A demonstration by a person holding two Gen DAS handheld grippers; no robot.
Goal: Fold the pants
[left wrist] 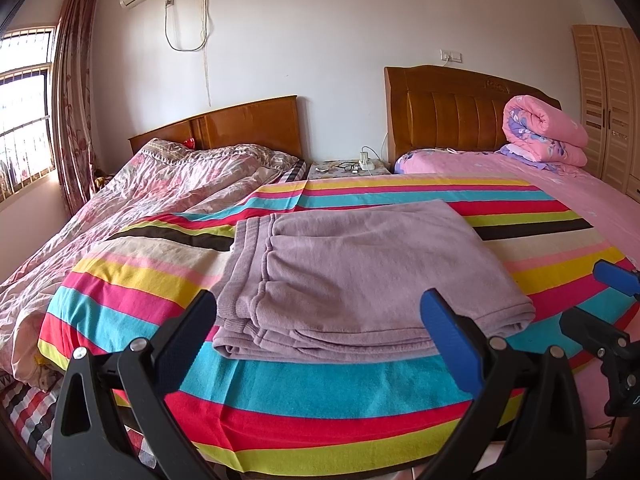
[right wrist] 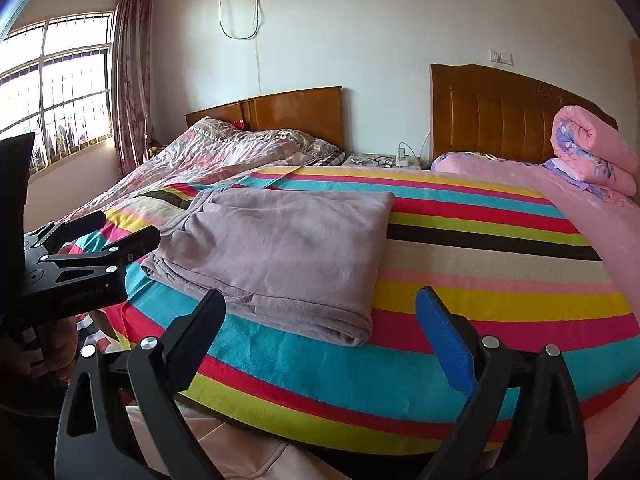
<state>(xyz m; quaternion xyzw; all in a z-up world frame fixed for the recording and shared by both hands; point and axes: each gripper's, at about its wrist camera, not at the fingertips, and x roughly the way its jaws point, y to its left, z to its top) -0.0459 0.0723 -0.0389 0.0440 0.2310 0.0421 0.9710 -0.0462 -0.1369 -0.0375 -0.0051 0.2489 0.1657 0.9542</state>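
pants (left wrist: pixel 360 272): we see plain dusty lilac, no print.
striped sheet (left wrist: pixel 280 392): we count bands of turquoise, red, yellow-green, pink, cream and dark brown.
quilt (left wrist: pixel 160 184), at 10 o'clock: pale pink floral.
rolled duvet (left wrist: pixel 544 132), at 2 o'clock: pink with purple flowers.
left gripper (left wrist: pixel 320 320) fingers (left wrist: pixel 452 344): black, one pad blue.

The folded pants (left wrist: pixel 360 276) are laid on the spread sheet (left wrist: pixel 280 392), near its front edge. Behind it, a nightstand (left wrist: pixel 348 168) is set between two headboards — a rolled quilt (left wrist: pixel 544 132) is stacked at the right one.
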